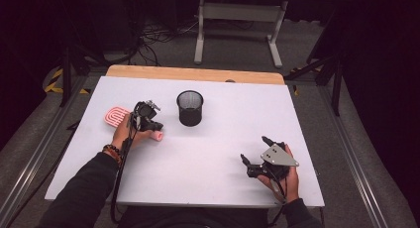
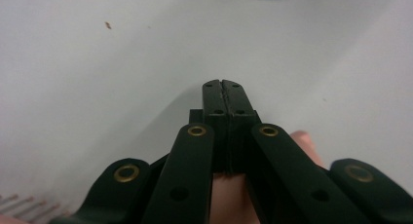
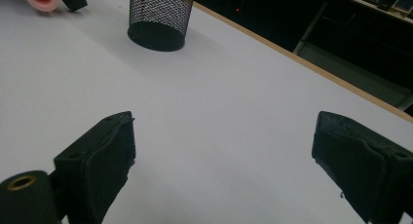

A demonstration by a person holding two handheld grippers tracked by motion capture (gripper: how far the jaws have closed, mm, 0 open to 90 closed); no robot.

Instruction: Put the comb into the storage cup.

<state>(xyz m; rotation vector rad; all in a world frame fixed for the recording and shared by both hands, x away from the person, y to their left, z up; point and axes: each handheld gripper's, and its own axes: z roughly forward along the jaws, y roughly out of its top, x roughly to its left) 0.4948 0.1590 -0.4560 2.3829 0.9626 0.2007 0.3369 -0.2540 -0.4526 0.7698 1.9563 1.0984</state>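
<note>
On a white table top (image 1: pixel 208 158), toward the far middle: a black mesh cup (image 1: pixel 190 108), upright, open mouth up, standing alone. Along the far edge of the top, a bare wooden strip (image 1: pixel 198 73). Beyond, on grey floor (image 1: pixel 237 57), the white legs of a desk frame (image 1: pixel 237 20) and a tangle of dark cables (image 1: pixel 158 37). At the far left corner, yellow-and-black tape (image 1: pixel 54 82). Down either side, metal rails (image 1: pixel 34 153). In the left gripper view, a small brown speck (image 2: pixel 107 25) on the white surface.

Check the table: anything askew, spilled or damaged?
Nothing stands out. The black wire-mesh cup stands upright, the pink ribbed brush lies flat under the left tool, and a small brown speck marks the white tabletop.
</note>
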